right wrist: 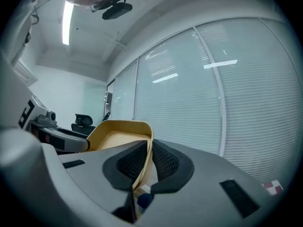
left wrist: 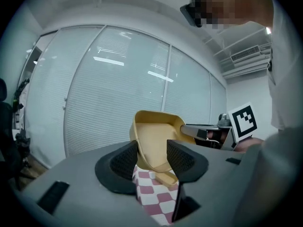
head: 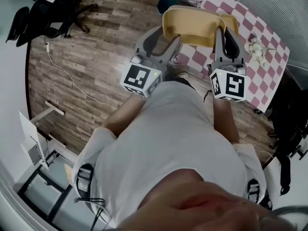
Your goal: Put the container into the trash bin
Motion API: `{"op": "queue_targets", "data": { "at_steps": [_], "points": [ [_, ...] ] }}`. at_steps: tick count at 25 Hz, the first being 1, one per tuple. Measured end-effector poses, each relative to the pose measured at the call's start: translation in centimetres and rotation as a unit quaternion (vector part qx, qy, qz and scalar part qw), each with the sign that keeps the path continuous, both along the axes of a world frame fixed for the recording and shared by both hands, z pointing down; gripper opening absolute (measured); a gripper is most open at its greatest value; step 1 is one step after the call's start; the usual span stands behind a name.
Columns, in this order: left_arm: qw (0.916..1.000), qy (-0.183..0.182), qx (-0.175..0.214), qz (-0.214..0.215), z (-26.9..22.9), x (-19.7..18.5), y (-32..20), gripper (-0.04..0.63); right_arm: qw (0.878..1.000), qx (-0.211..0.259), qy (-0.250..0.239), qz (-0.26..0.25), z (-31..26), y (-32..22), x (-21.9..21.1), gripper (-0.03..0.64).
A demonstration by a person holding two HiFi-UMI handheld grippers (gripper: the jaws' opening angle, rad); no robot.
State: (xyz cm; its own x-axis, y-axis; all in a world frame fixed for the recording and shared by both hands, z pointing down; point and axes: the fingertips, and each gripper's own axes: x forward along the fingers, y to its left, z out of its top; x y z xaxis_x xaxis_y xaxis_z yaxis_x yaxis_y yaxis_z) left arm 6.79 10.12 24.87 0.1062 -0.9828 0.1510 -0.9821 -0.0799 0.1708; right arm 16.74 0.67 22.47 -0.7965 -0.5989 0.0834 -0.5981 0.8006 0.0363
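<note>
An office: swivel chairs [head: 45, 13], blinded glass walls [left wrist: 118, 89].

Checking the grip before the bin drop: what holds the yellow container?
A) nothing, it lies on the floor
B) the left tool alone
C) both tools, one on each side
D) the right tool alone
C: the left tool and the right tool each clamp a side wall of the yellow container.

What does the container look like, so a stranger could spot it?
Find the pink-checked table. In front of it, the left gripper and right gripper hold a shallow container by opposite walls. It alone is mustard yellow; the nearby wad is white.
</note>
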Motion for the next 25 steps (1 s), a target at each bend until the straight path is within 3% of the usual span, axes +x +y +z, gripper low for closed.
{"op": "queue_targets", "data": {
  "at_steps": [9,25],
  "points": [
    [0.9966,0.010,-0.002,-0.081,0.4,-7.9,5.2,0.215,0.997,0.001,0.009,-0.083,0.1,3.6,-9.7,0.057],
    [0.9933,0.010,0.004,-0.115,0.3,-19.5,10.7,0.215,0.992,0.007,0.012,-0.123,-0.2,8.5,-22.2,0.055]
  ]
}}
